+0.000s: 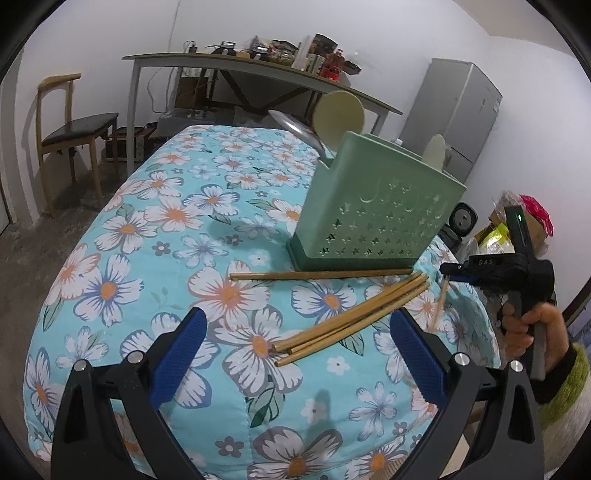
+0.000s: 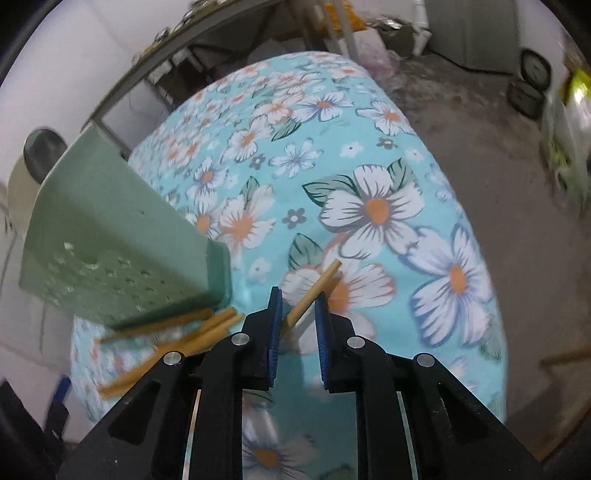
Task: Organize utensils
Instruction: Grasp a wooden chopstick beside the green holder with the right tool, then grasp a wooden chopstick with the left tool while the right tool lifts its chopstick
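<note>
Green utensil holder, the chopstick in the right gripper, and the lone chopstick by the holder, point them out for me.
Green utensil holder [image 1: 373, 210], left wrist view, on its perforated front wall.
Held chopstick [image 2: 319, 286], right wrist view, on the shaft above the pads.
Lone chopstick [image 1: 314, 275], left wrist view, mid-shaft, along the holder's base.

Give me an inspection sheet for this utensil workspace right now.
Surface: floral turquoise quilted cloth.
Job's things: green perforated plastic utensil holder upright; four bamboo chopsticks lying loose in front of it.
Clutter: nothing seen on the cloth.
Grippers: left gripper open, empty; right gripper shut on one bamboo chopstick.
Cables: white cord on the wall.
Surroundings: wooden chair, cluttered grey desk, grey fridge.
</note>
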### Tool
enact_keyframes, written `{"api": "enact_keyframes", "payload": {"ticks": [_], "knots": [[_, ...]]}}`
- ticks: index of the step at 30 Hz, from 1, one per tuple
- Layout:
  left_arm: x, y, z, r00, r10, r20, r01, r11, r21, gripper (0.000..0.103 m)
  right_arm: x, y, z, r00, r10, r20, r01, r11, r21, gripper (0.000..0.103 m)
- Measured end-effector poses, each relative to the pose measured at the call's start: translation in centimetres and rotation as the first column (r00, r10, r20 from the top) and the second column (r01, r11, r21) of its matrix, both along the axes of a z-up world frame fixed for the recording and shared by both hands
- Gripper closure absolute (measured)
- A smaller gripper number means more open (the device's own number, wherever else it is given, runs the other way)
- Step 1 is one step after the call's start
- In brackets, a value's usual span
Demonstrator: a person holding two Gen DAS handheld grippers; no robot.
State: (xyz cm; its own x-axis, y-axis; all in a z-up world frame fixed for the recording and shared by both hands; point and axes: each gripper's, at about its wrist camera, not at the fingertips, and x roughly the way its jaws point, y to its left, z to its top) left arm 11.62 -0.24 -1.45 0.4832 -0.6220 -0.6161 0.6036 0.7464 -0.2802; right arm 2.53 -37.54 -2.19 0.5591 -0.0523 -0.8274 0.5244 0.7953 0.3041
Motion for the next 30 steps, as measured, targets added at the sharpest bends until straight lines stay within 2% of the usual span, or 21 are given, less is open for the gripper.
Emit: {"api": "enact_keyframes", "payload": {"ticks": [2, 7, 9, 12, 14, 18, 20, 25, 30], "knots": [[-0.3, -0.6, 0.0, 1.0, -0.023, 0.021, 0.023, 1.0, 0.02, 0.006, -0.1, 0.0, -0.1, 0.999, 0.023, -0.024, -0.023, 0.999, -0.032, 0.088], [-1.8, -3.2, 0.4, 0.985, -0.098, 0.139, 0.082, 0.99, 0.115, 0.006, 0.5, 0.5, -1.5, 0.999, 0.027, -0.02, -0.027, 1.0, -0.008, 0.089], [-2.4, -4.3, 0.6, 0.974, -0.137, 0.179, 0.111, 0.983, 0.147, 0.011, 0.6, 0.4, -1.8, 1.0, 0.011, -0.005, -0.011, 1.0, 0.0, 0.089], [-3.2, -6.6, 0.6, 0.951, -0.219, 0.219, 0.176, 0.964, 0.2, 0.025, 0.2, 0.5, -1.7, 1.0, 0.002, 0.013, -0.002, 1.0, 0.0, 0.089], [-3.4, -8.2, 0.4, 0.933, -0.284, 0.222, 0.233, 0.945, 0.229, 0.039, -0.1, 0.6, -1.8, 1.0, -0.001, 0.024, 0.001, 1.0, 0.007, 0.089], [-4.0, -11.6, -0.2, 0.886, -0.418, 0.2, 0.359, 0.892, 0.275, 0.057, -1.2, 0.5, -1.8, 0.999, -0.009, 0.049, 0.008, 1.0, 0.029, 0.09], [-4.1, -12.9, -0.7, 0.867, -0.464, 0.182, 0.403, 0.868, 0.292, 0.07, -1.3, 0.4, -1.9, 0.998, -0.009, 0.059, 0.007, 0.999, 0.037, 0.09], [-4.0, -16.4, -1.8, 0.819, -0.562, 0.118, 0.497, 0.796, 0.344, 0.076, -1.6, 0.1, -2.0, 0.997, -0.008, 0.08, 0.003, 0.998, 0.062, 0.09], [-3.4, -18.7, -2.3, 0.796, -0.595, 0.108, 0.513, 0.759, 0.402, 0.077, -1.8, -0.4, -2.2, 0.995, -0.006, 0.104, -0.004, 0.995, 0.095, 0.09]]}}
